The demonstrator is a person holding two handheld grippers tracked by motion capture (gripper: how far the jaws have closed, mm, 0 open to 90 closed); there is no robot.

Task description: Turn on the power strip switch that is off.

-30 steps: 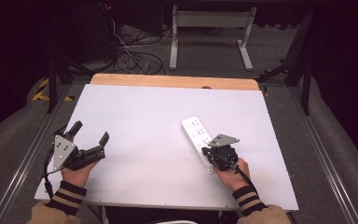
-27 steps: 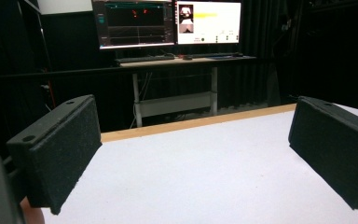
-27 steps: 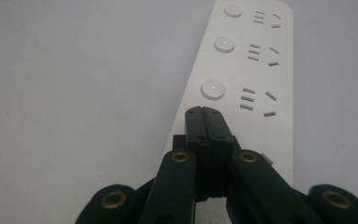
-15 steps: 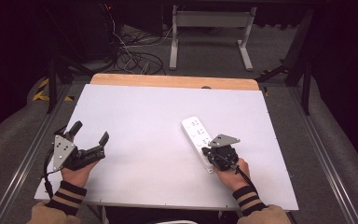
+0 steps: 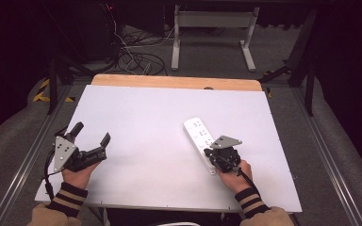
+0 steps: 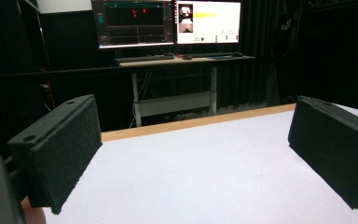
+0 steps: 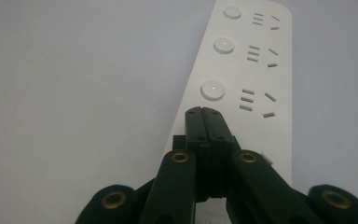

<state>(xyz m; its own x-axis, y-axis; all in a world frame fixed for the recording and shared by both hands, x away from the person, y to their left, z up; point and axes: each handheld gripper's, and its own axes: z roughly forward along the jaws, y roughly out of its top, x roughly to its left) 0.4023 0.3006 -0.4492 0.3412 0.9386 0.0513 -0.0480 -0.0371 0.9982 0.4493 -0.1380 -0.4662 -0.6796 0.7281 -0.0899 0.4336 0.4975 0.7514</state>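
White power strip [image 5: 199, 139]: lies on tabletop [image 5: 146, 122]
Right tool [image 7: 208, 113]: jaws pressed together above strip
Left tool [image 5: 92, 139]: jaws spread wide, empty

In the high view the right gripper [image 5: 212, 154] covers the near end of the white power strip [image 5: 198, 134]; in the right gripper view that end is cut off at the bottom edge. Whether the pressed-together jaw tips touch the strip cannot be told. The monitors' [image 6: 168, 21] screen text is too small to read

Black claw [image 5: 92, 141] with grey plate, striped cuffs [image 5: 67, 197], brass screws [image 7: 180, 157]
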